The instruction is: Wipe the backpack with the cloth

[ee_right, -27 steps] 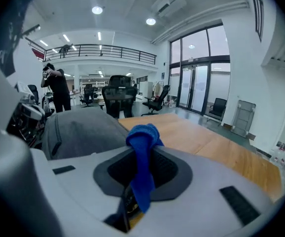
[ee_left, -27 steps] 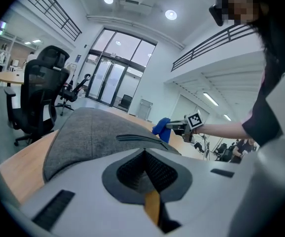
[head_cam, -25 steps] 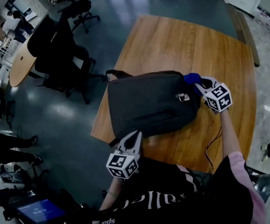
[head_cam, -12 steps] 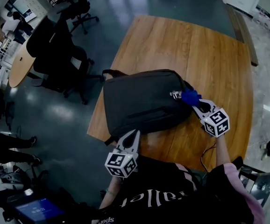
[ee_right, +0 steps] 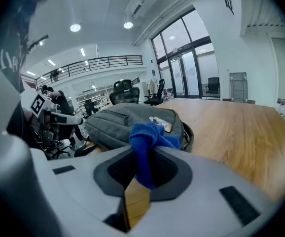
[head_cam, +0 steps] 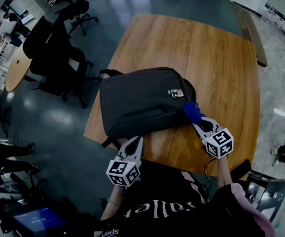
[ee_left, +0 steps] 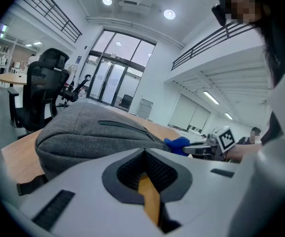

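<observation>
Cloth gripped, at the backpack's corner

Our right tongs [head_cam: 197,125] pinch the cloth [head_cam: 192,112] just ahead, by the backpack [head_cam: 142,100] corner. Our left tongs [head_cam: 134,144] are closed and empty at its near edge. We judge most of the top, beyond both, remains to wipe.

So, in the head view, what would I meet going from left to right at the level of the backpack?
chair → backpack → cloth
</observation>
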`<action>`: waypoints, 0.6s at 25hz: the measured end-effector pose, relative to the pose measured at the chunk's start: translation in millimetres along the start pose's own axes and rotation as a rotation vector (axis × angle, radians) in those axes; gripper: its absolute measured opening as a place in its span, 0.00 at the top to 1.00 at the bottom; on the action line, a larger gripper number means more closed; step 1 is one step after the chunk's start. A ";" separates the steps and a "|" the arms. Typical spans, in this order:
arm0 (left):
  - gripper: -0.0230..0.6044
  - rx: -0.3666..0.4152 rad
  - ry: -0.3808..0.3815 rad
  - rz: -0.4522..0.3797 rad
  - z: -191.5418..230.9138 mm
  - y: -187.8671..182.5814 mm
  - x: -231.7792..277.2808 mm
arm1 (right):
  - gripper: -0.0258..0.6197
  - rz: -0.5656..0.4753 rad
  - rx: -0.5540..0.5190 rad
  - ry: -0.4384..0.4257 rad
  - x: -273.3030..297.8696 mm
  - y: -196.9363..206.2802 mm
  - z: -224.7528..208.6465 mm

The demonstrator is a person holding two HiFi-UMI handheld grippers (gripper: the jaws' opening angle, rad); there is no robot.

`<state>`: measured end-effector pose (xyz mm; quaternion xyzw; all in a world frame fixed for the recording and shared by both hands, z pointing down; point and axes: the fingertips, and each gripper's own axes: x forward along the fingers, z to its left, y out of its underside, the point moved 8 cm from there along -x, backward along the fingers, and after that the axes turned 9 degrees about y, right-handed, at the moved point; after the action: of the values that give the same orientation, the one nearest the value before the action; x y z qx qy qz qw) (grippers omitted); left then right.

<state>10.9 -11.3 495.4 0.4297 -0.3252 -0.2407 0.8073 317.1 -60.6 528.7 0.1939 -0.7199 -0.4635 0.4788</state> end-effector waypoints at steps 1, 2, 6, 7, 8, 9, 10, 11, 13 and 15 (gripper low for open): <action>0.96 -0.003 -0.006 0.005 -0.1 2.6 -3.5 | 0.87 -0.001 0.004 -0.004 -1.0 2.1 4.2; 0.96 -0.007 -0.014 0.009 -0.6 5.6 -7.3 | 0.87 -0.001 0.007 -0.006 -2.2 4.0 7.3; 0.96 -0.022 -0.049 0.018 -3.9 16.3 -22.1 | 0.87 -0.010 0.027 -0.011 -5.9 6.5 13.9; 0.96 -0.021 -0.055 0.021 -5.0 18.6 -25.2 | 0.87 -0.014 0.035 -0.015 -8.4 7.6 16.6; 0.96 -0.021 -0.058 0.022 -6.4 20.7 -27.4 | 0.87 -0.017 0.041 -0.017 -12.1 8.9 19.3; 0.96 -0.020 -0.059 0.021 -7.4 22.0 -29.1 | 0.87 -0.021 0.046 -0.016 -15.9 10.0 21.9; 0.96 -0.019 -0.058 0.018 -7.3 22.3 -30.5 | 0.87 -0.026 0.051 -0.011 -18.8 10.4 24.5; 0.96 -0.018 -0.058 0.014 -5.7 21.6 -32.5 | 0.87 -0.031 0.056 -0.002 -20.4 10.4 27.8; 0.96 -0.018 -0.057 0.003 1.4 19.1 -38.5 | 0.87 -0.042 0.074 0.016 -20.5 9.9 36.8; 0.96 -0.018 -0.054 -0.005 10.1 18.4 -46.1 | 0.87 -0.057 0.100 0.026 -21.2 8.9 48.9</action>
<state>-25.5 23.6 500.6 0.4165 -0.3435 -0.2570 0.8015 286.0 -17.3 520.0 0.2442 -0.7301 -0.4378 0.4643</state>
